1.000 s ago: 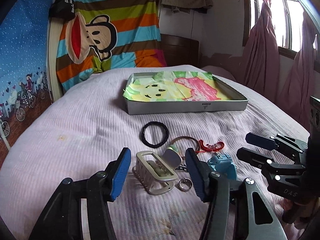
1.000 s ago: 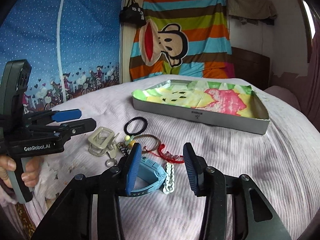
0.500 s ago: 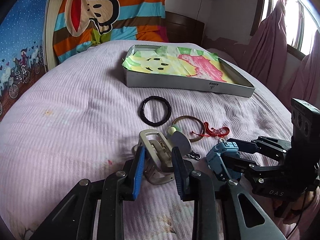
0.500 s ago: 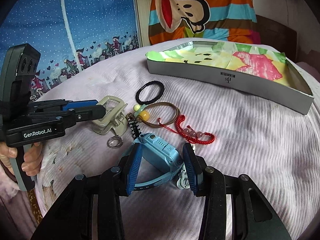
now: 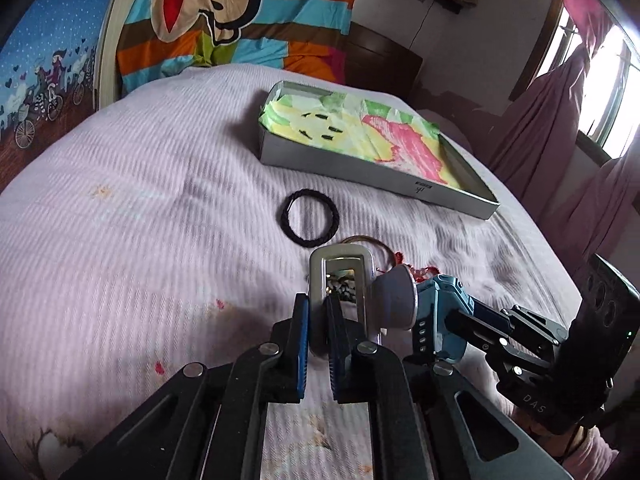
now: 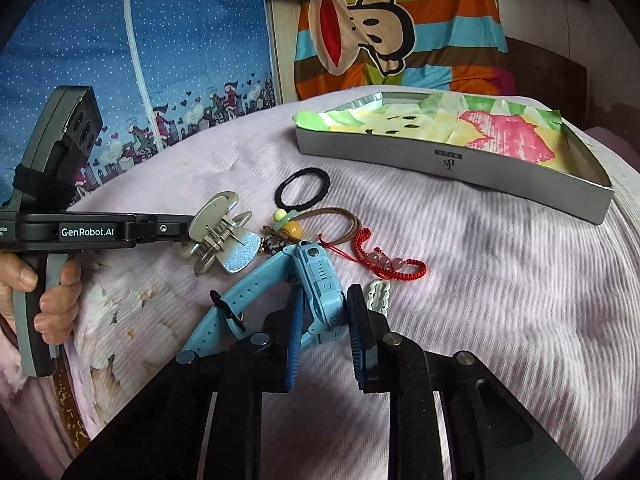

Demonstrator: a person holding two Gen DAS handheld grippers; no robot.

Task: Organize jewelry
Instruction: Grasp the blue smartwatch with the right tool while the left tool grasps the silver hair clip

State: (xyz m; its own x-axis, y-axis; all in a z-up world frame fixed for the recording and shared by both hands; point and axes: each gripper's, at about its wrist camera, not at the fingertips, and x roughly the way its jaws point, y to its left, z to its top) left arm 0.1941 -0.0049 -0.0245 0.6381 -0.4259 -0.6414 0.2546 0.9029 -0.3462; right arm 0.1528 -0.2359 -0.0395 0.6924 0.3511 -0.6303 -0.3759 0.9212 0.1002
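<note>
My left gripper (image 5: 318, 312) is shut on a silver hair claw clip (image 5: 342, 280) and holds it just above the bed; the clip also shows in the right wrist view (image 6: 218, 236). My right gripper (image 6: 324, 320) is shut on a blue watch (image 6: 316, 280), lifted off the sheet; the watch also shows in the left wrist view (image 5: 440, 316). A grey box (image 6: 460, 160) lined with colourful paper lies further back. On the sheet lie a black hair tie (image 6: 302, 188), a brown cord bracelet with beads (image 6: 320, 220), a red bracelet (image 6: 384, 256) and a small white piece (image 6: 380, 292).
The pale purple bed sheet (image 5: 140, 200) covers the whole work area. A striped cartoon blanket (image 6: 400, 32) hangs at the headboard. Pink curtains (image 5: 560, 128) and a window are to the right. A blue printed wall hanging (image 6: 120, 60) is to the left.
Both grippers have closed: the left on the claw clip, the right on the blue watch. Both items are lifted off the sheet, and the black hair tie stays put.
</note>
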